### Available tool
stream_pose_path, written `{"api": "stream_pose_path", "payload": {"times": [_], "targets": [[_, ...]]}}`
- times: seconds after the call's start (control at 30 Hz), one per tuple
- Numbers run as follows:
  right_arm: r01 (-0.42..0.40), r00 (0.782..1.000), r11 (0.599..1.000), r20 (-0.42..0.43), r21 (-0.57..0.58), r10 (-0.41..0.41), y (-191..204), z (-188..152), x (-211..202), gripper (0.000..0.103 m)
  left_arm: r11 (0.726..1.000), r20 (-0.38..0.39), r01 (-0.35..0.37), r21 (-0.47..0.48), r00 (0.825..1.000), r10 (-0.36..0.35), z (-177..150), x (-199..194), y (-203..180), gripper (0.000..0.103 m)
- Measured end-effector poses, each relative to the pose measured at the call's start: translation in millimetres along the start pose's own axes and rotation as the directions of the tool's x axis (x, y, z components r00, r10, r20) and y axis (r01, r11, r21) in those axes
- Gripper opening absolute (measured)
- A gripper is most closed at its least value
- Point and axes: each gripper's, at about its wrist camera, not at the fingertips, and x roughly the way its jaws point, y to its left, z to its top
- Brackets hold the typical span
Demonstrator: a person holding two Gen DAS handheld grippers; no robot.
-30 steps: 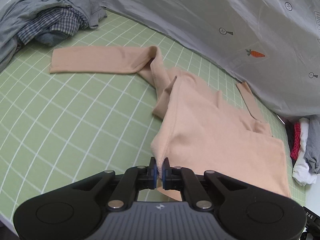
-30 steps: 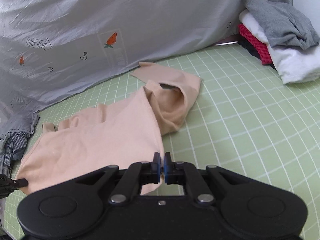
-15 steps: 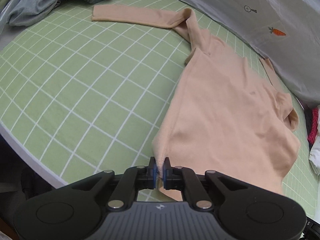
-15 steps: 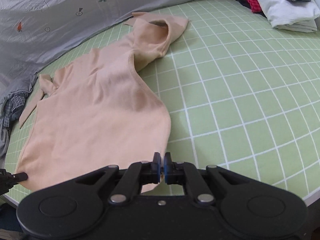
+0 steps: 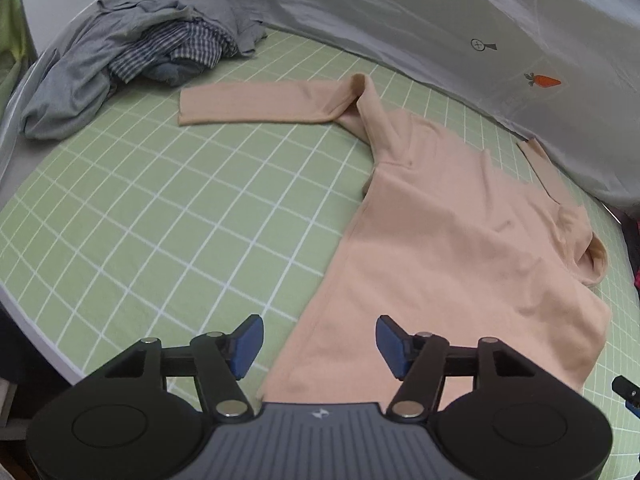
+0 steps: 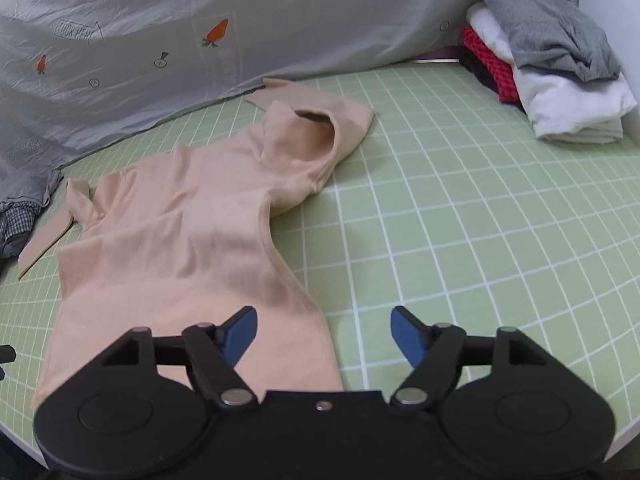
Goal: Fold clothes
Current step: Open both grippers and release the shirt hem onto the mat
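A peach long-sleeved top (image 5: 452,236) lies flat on the green grid mat (image 5: 160,220), hem toward me, one sleeve (image 5: 264,102) stretched out to the far left. My left gripper (image 5: 318,346) is open just above the hem's left corner, nothing between its blue pads. In the right wrist view the same top (image 6: 188,240) shows its turtleneck collar (image 6: 316,128) at the far end. My right gripper (image 6: 324,336) hangs open over the hem's right corner, holding nothing.
A heap of grey and checked clothes (image 5: 132,60) sits at the mat's far left. Folded grey, white and red garments (image 6: 548,72) are stacked at the far right. A grey sheet with carrot prints (image 6: 200,32) rises behind the mat. The mat's near edge (image 5: 36,344) drops off.
Both grippers were shut on the hem corners, drew the top toward the near edge and laid it flat. Now both have opened and let the hem go.
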Motion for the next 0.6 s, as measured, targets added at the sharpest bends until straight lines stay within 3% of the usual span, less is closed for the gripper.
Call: {"api": "stream_pose_path", "payload": {"times": [0.1, 0.4, 0.6], "targets": [[-0.012, 0.999, 1.0, 0.048, -0.026, 0.014, 13, 21, 10, 0.103, 1.0, 0.016, 0.01, 0.03, 1.0, -0.01, 24, 9, -8, 0.065], [-0.041, 0.988, 0.993, 0.146, -0.106, 0.056, 55, 97, 60, 0.103, 0.986, 0.064, 0.045, 0.159, 0.996, -0.056, 105, 60, -44, 0.07], [-0.024, 0.992, 0.986, 0.12, -0.168, 0.045, 67, 152, 127, 0.103, 0.966, 0.053, 0.081, 0.244, 0.994, -0.097, 163, 114, -79, 0.07]]}}
